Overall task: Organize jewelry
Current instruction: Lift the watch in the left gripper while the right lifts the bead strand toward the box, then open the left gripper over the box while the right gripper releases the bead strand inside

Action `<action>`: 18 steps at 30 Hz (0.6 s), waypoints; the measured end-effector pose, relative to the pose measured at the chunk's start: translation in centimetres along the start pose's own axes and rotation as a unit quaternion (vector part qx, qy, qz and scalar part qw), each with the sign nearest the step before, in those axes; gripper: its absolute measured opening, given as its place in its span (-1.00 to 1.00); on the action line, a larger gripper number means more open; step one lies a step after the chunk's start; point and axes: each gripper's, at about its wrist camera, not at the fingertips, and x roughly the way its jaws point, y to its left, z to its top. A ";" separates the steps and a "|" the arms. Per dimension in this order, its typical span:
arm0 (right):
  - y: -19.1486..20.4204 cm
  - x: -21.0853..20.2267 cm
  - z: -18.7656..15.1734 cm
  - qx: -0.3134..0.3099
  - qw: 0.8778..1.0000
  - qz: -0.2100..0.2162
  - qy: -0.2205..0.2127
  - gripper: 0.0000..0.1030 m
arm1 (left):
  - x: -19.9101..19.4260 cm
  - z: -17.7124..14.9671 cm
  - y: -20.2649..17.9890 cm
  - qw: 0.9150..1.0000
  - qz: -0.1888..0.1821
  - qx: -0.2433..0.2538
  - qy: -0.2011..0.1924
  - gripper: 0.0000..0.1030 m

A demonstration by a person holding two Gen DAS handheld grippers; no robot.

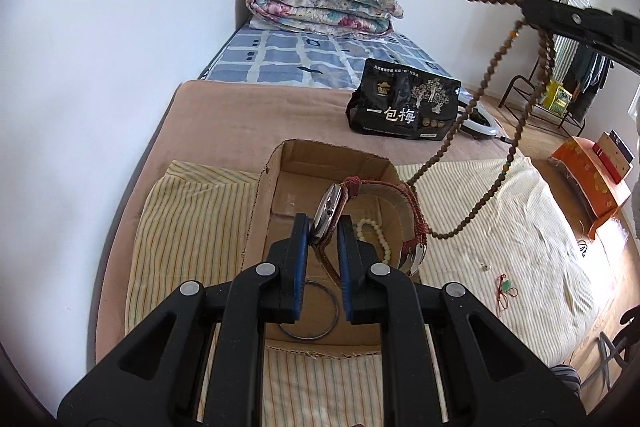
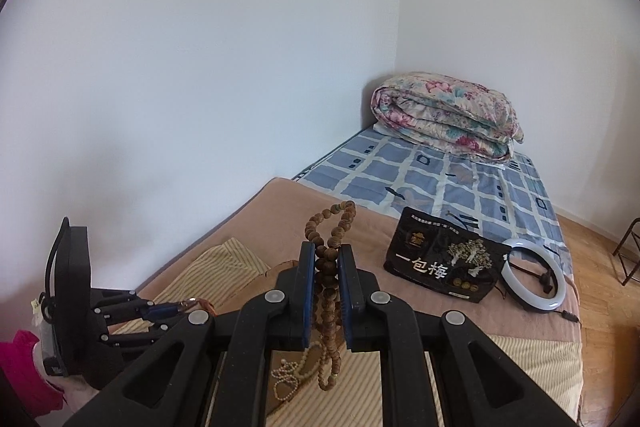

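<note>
The cardboard box on the bed already holds a white bead bracelet and a thin metal bangle. Above it the left gripper is clamped on a watch with a red strap, and the right gripper pinches a long wooden bead necklace that dangles beside the box. Neither piece is set down yet. A small red-cord pendant lies on the striped cloth, so I judge the job about half done.
</note>
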 end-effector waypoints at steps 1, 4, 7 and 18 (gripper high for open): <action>0.1 0.2 0.1 0.000 1.000 0.001 0.000 -0.83 | 0.2 -0.1 0.2 1.000 0.000 -0.001 0.001 -0.76; 0.7 1.6 0.6 0.000 1.000 0.005 0.003 -0.83 | 0.9 -0.2 0.6 1.000 -0.001 -0.005 0.006 -0.76; 1.3 2.9 0.9 -0.004 1.000 0.008 0.006 -0.83 | 1.5 -0.3 0.9 1.000 -0.002 -0.008 0.010 -0.76; 2.3 9.0 0.4 0.009 0.999 0.020 0.040 -0.83 | 4.2 -1.1 1.7 1.000 -0.002 -0.013 0.027 -0.76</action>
